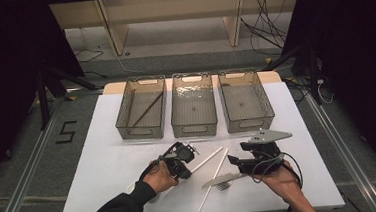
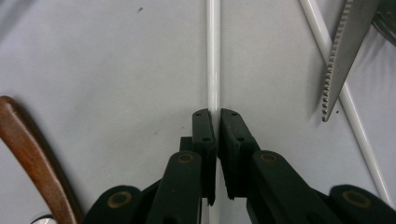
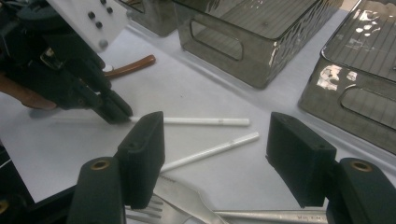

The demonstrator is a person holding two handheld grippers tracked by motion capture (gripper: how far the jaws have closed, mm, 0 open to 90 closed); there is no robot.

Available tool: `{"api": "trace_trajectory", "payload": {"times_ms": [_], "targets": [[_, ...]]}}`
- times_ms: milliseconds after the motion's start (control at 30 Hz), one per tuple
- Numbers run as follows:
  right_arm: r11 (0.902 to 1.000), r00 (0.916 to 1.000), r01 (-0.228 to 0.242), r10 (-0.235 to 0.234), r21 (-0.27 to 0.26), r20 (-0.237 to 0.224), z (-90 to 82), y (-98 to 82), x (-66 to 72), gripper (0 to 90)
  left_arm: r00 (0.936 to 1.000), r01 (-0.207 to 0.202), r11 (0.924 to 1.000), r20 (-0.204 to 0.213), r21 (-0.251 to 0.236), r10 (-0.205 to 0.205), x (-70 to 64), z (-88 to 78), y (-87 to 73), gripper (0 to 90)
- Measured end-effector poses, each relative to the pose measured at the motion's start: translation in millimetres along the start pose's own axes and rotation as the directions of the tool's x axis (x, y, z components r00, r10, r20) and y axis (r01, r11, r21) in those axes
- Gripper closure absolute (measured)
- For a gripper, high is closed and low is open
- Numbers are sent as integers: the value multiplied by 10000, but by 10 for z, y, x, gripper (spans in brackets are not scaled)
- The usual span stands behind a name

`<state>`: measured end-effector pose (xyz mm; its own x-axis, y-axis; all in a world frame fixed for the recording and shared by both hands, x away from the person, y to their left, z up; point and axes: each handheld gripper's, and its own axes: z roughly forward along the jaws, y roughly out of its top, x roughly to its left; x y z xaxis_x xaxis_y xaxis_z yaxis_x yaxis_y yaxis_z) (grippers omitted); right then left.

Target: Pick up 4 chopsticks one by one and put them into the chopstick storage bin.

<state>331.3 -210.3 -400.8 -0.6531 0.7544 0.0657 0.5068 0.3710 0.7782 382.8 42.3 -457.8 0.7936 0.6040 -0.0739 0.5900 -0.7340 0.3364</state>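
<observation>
A thin white stick (image 2: 213,56) lay on the white counter (image 1: 104,162), and the left tongs (image 2: 215,114) were closed on it — the two black jaws pinched together with the stick running straight out between their tips. In the high view this stick (image 1: 207,160) slanted up to the right from the left tongs (image 1: 186,162), near the counter's front half.

Just beside it lay a second white stick (image 1: 212,183), longer in view, angled the same way. A serrated knife (image 2: 343,56) crossed over that second stick, and a fork (image 3: 159,205) lay touching the knife close under the right tongs (image 3: 215,154). The right tongs stood wide open, holding nothing — jaws well apart above the fork.

A brown curved handle (image 2: 32,158) lay near the left tongs. Three clear bins (image 1: 193,110) stood in a row at the back of the counter; the left one held a dark thin stick (image 1: 147,110).
</observation>
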Motion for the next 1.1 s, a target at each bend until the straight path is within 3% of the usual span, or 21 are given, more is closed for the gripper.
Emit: {"api": "trace_trajectory", "payload": {"times_ms": [200, 400, 667, 1100], "targets": [[10000, 10000, -16, 16, -35, -17, -3, 1, 0, 378, 9997, 84, 9992, 216, -401, -75, 50, -127, -1, 847], [10000, 10000, 11, -11, -26, -25, 1, 2, 1, 378, 9997, -23, 9998, 246, -192, 27, 63, -135, -13, 848], [10000, 10000, -17, 17, -14, -41, 1, -1, 0, 378, 9996, -61, 9988, 265, -487, 74, 89, -245, -14, 849], [10000, 10000, -51, 51, -6, -36, 6, -3, 1, 378, 9996, 65, 9961, 272, -882, -41, 239, -489, -60, 849]]}}
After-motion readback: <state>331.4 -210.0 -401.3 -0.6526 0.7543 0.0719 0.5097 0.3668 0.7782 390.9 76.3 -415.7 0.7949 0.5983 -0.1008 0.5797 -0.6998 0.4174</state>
